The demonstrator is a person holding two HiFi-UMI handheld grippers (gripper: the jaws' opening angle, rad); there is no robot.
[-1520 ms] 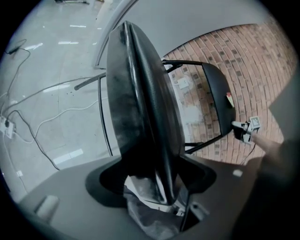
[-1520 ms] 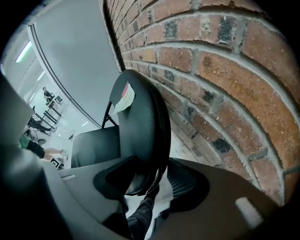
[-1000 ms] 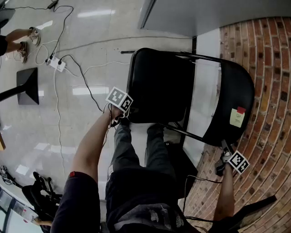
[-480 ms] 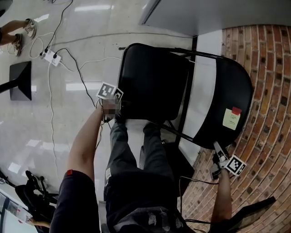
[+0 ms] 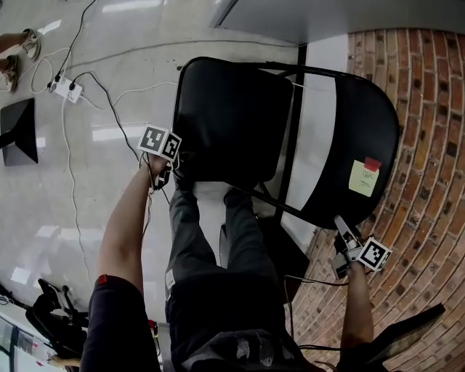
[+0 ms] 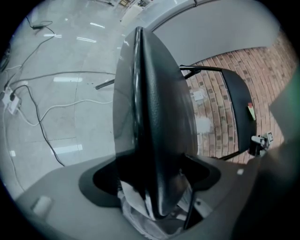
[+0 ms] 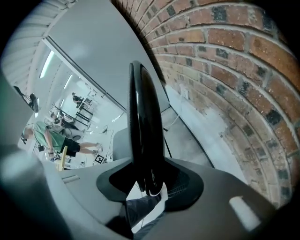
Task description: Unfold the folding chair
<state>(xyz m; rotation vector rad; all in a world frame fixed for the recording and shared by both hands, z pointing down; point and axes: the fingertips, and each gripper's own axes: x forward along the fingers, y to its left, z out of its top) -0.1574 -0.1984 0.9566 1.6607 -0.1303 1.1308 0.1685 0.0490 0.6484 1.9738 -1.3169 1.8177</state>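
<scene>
Room: glossy pale floor (image 5: 109, 218) on the left, brick wall (image 5: 429, 145) on the right, with a white wall strip (image 5: 320, 131) and a grey panel (image 5: 290, 18) at the far side.

Folding chair (image 5: 240, 87) stands on the floor, just beside the brick. Its black seat (image 5: 218, 138) is swung out to the left, away from the black backrest (image 5: 374, 109). Frame tubes run between the two. A yellow note (image 5: 363, 178) with a red tab sticks to the backrest.

Left gripper (image 5: 173, 174) is at the seat's near left corner. Its jaws have just been opening and now stand spread wide. The seat's edge sits between them with a gap on either side.

Right gripper (image 5: 339, 224) is at the backrest's near rim. Its jaws have just been closing and now pinch that rim.

Person's legs (image 5: 218, 247) in grey trousers stand near the seat's near edge.

Floor clutter, far left: cables (image 5: 109, 102) run to a white power strip (image 5: 65, 89), and a black stand base (image 5: 18, 131) lies well apart from the chair. Sandalled feet (image 5: 11, 62) of a second person show at the frame edge.
</scene>
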